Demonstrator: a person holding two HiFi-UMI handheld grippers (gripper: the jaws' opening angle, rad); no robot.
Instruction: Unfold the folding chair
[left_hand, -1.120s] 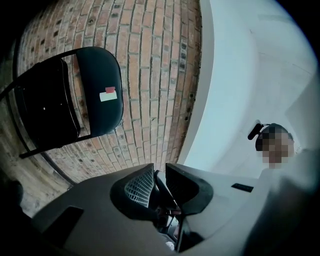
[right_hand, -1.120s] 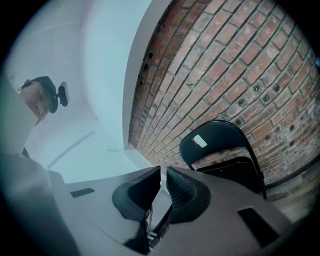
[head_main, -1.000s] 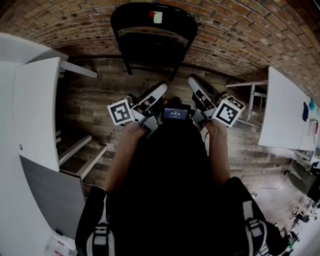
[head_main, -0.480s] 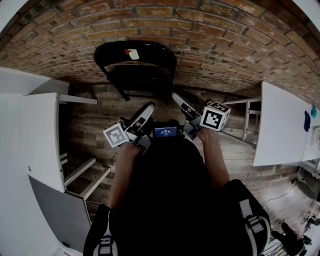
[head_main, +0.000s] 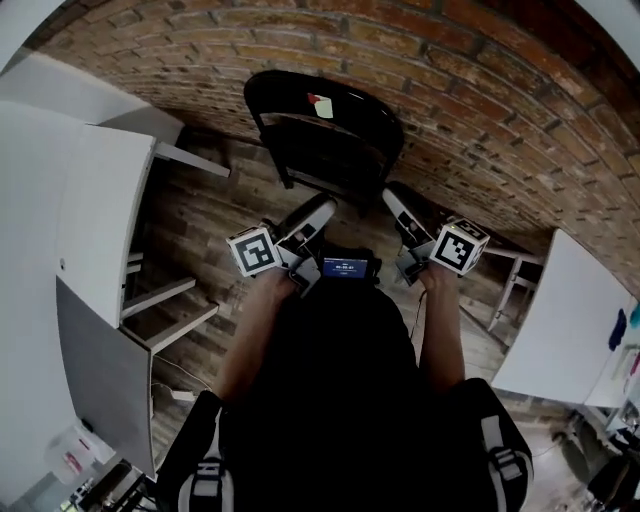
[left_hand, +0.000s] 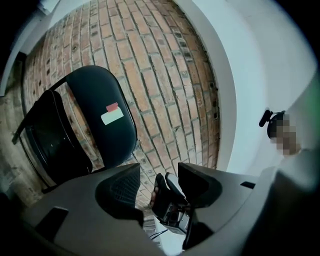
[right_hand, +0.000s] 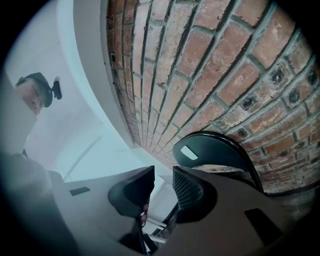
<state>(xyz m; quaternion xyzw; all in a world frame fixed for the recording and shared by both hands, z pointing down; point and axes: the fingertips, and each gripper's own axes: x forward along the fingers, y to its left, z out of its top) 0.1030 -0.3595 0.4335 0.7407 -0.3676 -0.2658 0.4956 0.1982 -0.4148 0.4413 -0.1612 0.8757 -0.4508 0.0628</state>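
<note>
The folding chair stands against the brick wall, ahead of both pairs of jaws and well apart from them. The left gripper has just been opening: its jaws are spread wide with nothing between them, the chair up and to their left. The right gripper has just been opening too, its gap narrower and empty, the chair just above and right of its jaws

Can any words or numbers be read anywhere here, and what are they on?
Nothing reads clearly.
Sticker on the chair: red and pale patches, no legible print.
Screen: light digits, too small to read.
Left cube, right cube: black-and-white square patterns, no words.
</note>
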